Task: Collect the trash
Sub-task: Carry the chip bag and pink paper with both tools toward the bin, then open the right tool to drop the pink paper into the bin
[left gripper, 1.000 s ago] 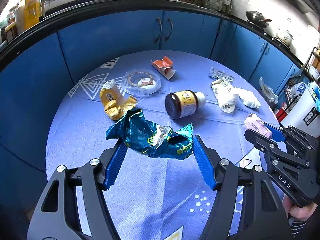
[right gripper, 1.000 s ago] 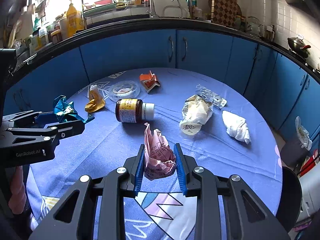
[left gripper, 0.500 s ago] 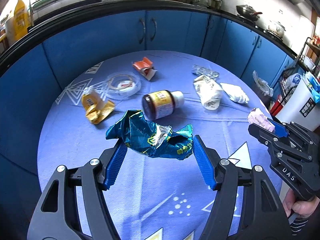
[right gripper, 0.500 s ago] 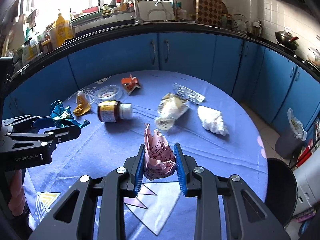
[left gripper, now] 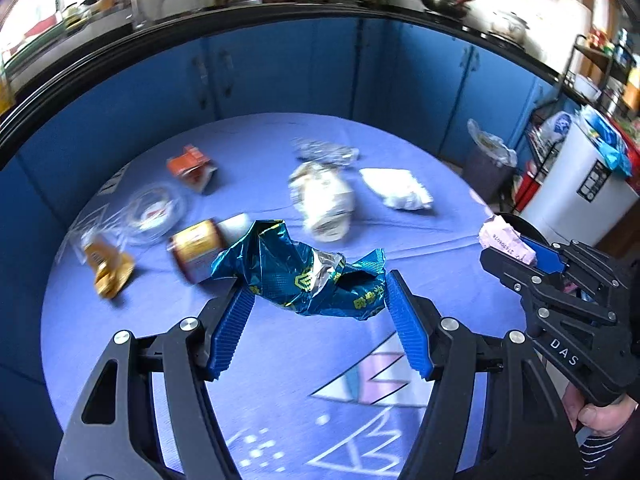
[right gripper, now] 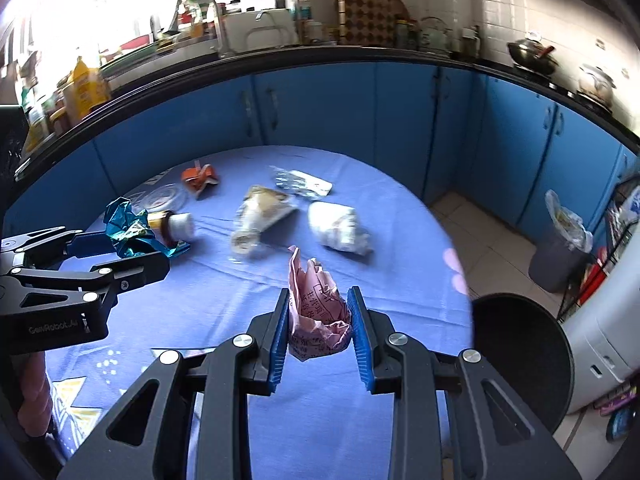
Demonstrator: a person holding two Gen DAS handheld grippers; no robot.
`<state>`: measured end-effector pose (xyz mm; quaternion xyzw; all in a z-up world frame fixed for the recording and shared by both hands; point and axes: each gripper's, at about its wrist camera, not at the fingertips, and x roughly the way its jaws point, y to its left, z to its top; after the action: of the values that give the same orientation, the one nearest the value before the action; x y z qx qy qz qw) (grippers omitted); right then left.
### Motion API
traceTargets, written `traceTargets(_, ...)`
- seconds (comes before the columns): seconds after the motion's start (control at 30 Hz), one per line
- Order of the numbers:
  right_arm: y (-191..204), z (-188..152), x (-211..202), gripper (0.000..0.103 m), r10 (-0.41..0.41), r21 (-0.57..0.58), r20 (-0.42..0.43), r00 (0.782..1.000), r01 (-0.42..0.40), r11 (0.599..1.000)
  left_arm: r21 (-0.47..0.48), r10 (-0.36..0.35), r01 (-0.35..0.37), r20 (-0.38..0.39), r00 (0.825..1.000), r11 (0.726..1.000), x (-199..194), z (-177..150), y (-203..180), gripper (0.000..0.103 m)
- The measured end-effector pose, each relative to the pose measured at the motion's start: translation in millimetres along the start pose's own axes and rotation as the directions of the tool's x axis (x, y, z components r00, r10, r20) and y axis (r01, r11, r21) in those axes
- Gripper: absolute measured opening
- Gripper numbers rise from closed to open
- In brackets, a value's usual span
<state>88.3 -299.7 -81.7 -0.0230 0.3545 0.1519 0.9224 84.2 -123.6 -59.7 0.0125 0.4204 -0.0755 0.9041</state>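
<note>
The table (left gripper: 280, 420) is round, under a blue patterned cloth, and carries the uncollected trash. A lined waste bin (right gripper: 560, 248) stands on the floor well apart from the table, by the blue cabinets; a round black stool (right gripper: 520, 360) sits just beside the table edge, between table and bin.

The left hand-held gripper (left gripper: 316, 312) is about half open, its jaws closed on a crumpled teal foil wrapper (left gripper: 304, 276) held clear of the cloth. The right hand-held gripper (right gripper: 318, 328) is nearly closed, pinching a crumpled pink paper (right gripper: 316, 308), also lifted off the table.

Trash on the table, largest first: a white paper wrapper (left gripper: 324, 208), a white crumpled tissue (left gripper: 396, 190), a brown jar (left gripper: 196, 246) lying on its side, a clear plastic lid (left gripper: 154, 210), a yellow wrapper (left gripper: 106, 268), an orange carton scrap (left gripper: 190, 164) and a foil blister pack (left gripper: 326, 152).

Judged risks:
- Foil wrapper: springy and slick, gripped only at its edges; it may slip out during the carry.
- Pink paper: light and loosely wadded; a fast swing may pull it free short of the bin.
- Stool: obstructs the apparent path to the bin; the right hand-held gripper may strike it.
- Jar: lies on its side and may roll if bumped.
</note>
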Motion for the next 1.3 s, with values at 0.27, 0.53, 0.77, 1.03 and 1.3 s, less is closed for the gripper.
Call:
traceTargets(0.27, -44.2, -6.5, -1.8, 0.028, -0.05, 0.07, 0.003, 0.999, 0.049, 0.996, 0.087, -0.031, 0.031, -0.001, 1.0, 0.996, 17.4, 20.5, -45.2, 0.067)
traceTargets(0.53, -84.3, -12.2, -6.6, 0.028, -0.102, 0.128, 0.007, 0.995, 0.1, 0.987, 0.176, -0.073, 0.073, -0.007, 0.997, 0.982, 37.0, 36.7, -94.6, 0.067)
traceTargets(0.77, -116.9, -17.9, -12.5, 0.028, -0.143, 0.174, 0.01, 0.99, 0.139, 0.975, 0.243, -0.101, 0.1, -0.011, 0.995, 0.965, 48.0, 44.3, -133.8, 0.067)
traceTargets(1.03, -141.2, -24.0, -15.4, 0.03, -0.183, 0.21, 0.011, 0.983, 0.177, 0.962, 0.282, -0.11, 0.112, -0.023, 0.994, 0.953, 58.5, 49.6, -160.2, 0.068)
traceTargets(1.3, -156.4, -28.0, -14.8, 0.03, -0.207, 0.238, 0.01, 0.978, 0.199, 0.951, 0.304, -0.111, 0.114, -0.029, 0.993, 0.946, 63.6, 52.0, -173.6, 0.068)
